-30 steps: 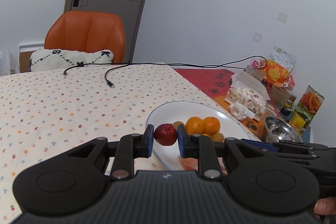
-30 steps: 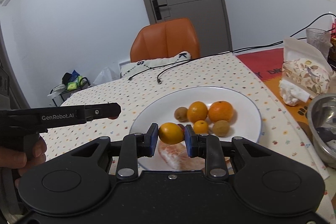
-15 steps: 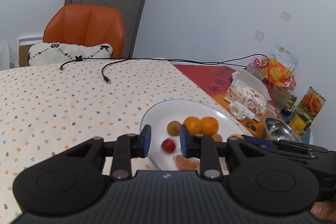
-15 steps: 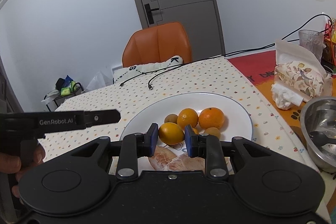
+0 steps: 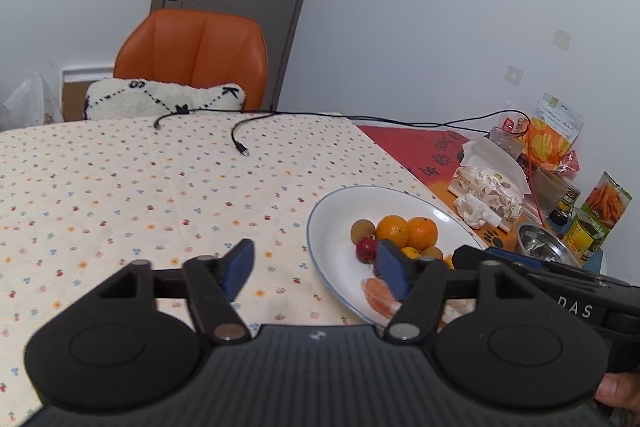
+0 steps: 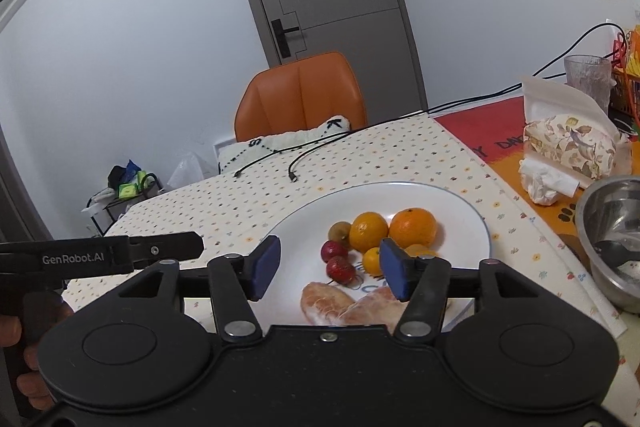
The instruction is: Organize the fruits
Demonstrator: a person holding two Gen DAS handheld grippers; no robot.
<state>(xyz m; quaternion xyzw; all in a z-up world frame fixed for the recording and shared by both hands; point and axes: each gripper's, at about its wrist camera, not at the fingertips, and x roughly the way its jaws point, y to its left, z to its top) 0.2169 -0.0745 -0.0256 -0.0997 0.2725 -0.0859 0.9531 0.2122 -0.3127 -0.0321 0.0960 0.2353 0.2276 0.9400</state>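
Release confirmed: left tongs [image 5: 316, 265] and right tongs [image 6: 328, 273], gripping fruit a second ago, now gape empty; red fruit [image 6: 340, 267] and yellow citrus [image 6: 372, 259] sit on plate [image 6: 460, 203] on tabletop [image 5: 120, 187]; placing step looks done

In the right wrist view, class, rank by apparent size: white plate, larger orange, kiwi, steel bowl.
1. white plate
2. steel bowl, cut off by the frame, so its full size is unsure
3. larger orange
4. kiwi
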